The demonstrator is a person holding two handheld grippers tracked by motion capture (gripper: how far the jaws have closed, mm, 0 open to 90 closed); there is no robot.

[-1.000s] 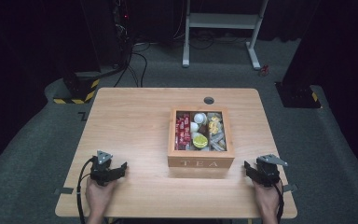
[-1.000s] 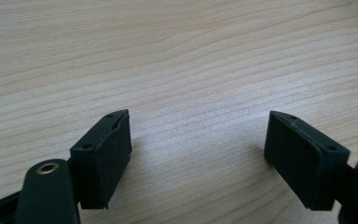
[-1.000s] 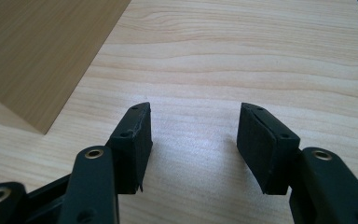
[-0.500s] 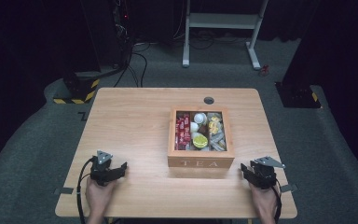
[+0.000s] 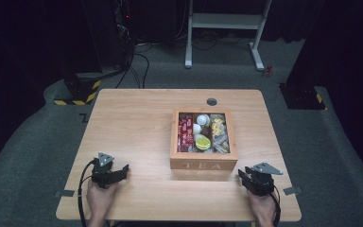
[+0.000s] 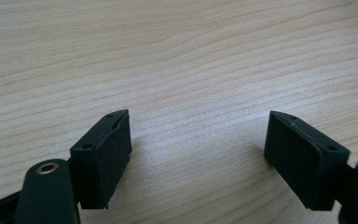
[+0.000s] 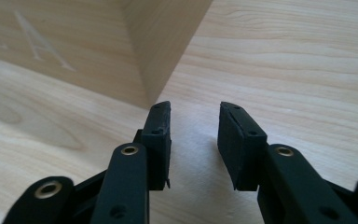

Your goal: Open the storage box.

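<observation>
A wooden box (image 5: 203, 164) engraved "TEA" stands open on the table (image 5: 132, 123), right of centre. Inside it lie red packets (image 5: 185, 130), white pods (image 5: 199, 125), a yellow-green round piece (image 5: 203, 142) and clear wrappers. My left gripper (image 5: 121, 169) rests near the front left edge; its jaws (image 6: 198, 119) stand wide open over bare wood. My right gripper (image 5: 244, 175) sits just off the box's front right corner (image 7: 154, 70). Its jaws (image 7: 195, 106) are open by a narrow gap with nothing between them.
A round cable hole (image 5: 211, 101) lies in the table behind the box. On the floor beyond stand a white frame (image 5: 224, 21) and a black-and-yellow striped base (image 5: 78, 90). Bare wood spreads across the table's left half.
The right gripper has slid a little left and toward the near edge, closer to the box's front corner. The left gripper has stayed put.
</observation>
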